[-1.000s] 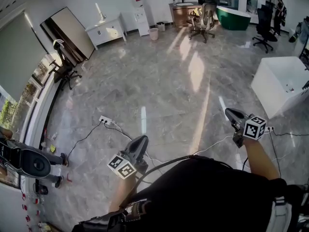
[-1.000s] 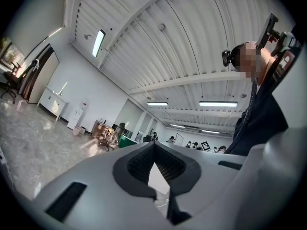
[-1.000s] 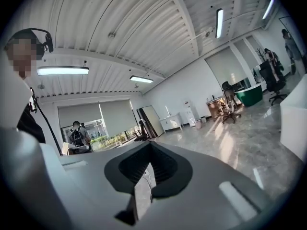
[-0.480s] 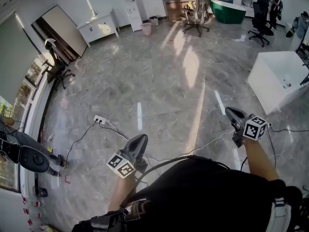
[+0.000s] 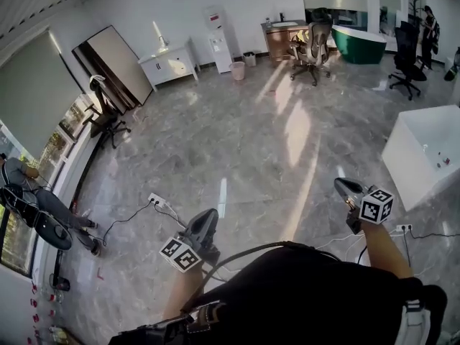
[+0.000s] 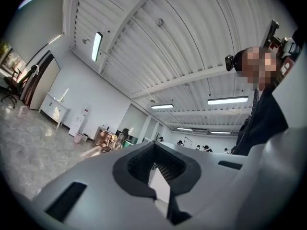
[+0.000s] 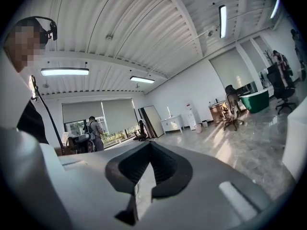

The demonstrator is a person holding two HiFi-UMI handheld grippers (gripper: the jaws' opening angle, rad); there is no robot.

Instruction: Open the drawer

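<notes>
Both claws were closed with nothing between their jaws. The left claw (image 5: 204, 225) and the right claw (image 5: 346, 188) hung near our waist, pointing out over the marble floor (image 5: 251, 142). No drawer was within reach. The likeliest one, we judged, was in the white cabinet (image 5: 171, 63) against the far wall, well ahead and to the left, its long side along that wall. The left claw was the nearer. A brown cabinet (image 5: 282, 29) farther right could also hold one, and we could not tell which was meant. Toward the white cabinet, a power strip (image 5: 157, 200) with cables lay near our feet. A black chair (image 5: 108, 117) at the left and a white box (image 5: 424, 157) at the right stood off that line.
</notes>
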